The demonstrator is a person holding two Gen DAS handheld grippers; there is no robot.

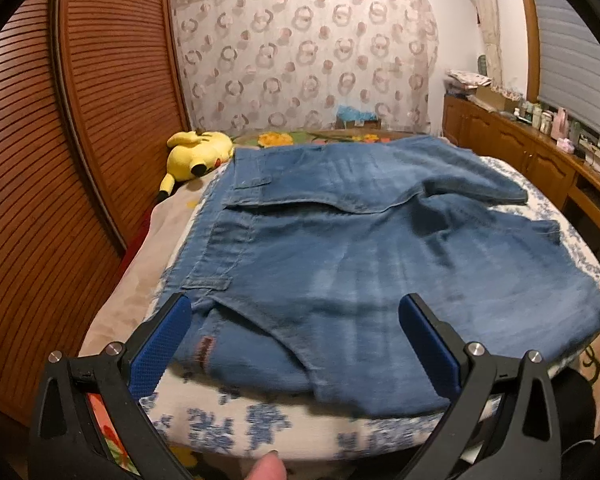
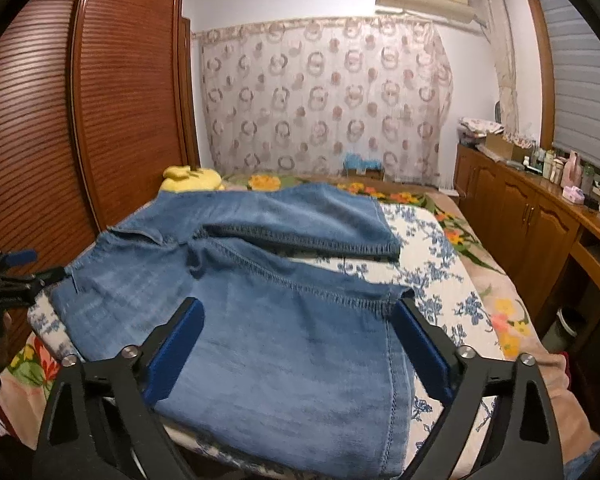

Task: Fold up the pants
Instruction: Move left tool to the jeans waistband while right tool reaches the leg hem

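Note:
Blue denim pants point(image 1: 340, 248) lie spread on a blue-and-white floral cushion point(image 1: 236, 420) on the bed. In the left wrist view the waist end with its pockets is at the left and the legs run right. My left gripper point(image 1: 296, 320) is open, its blue pads hovering over the near waist edge, holding nothing. In the right wrist view the pants point(image 2: 260, 320) show their two legs, hems to the right. My right gripper point(image 2: 296, 320) is open over the near leg, its right pad by the hem corner. The left gripper point(image 2: 12, 272) shows at the far left.
A yellow plush toy point(image 1: 196, 156) lies at the bed's far left. A wooden slatted wardrobe point(image 1: 60, 160) stands on the left. Wooden cabinets point(image 2: 540, 216) with bottles and boxes run along the right. A patterned curtain point(image 2: 324, 100) hangs behind the bed.

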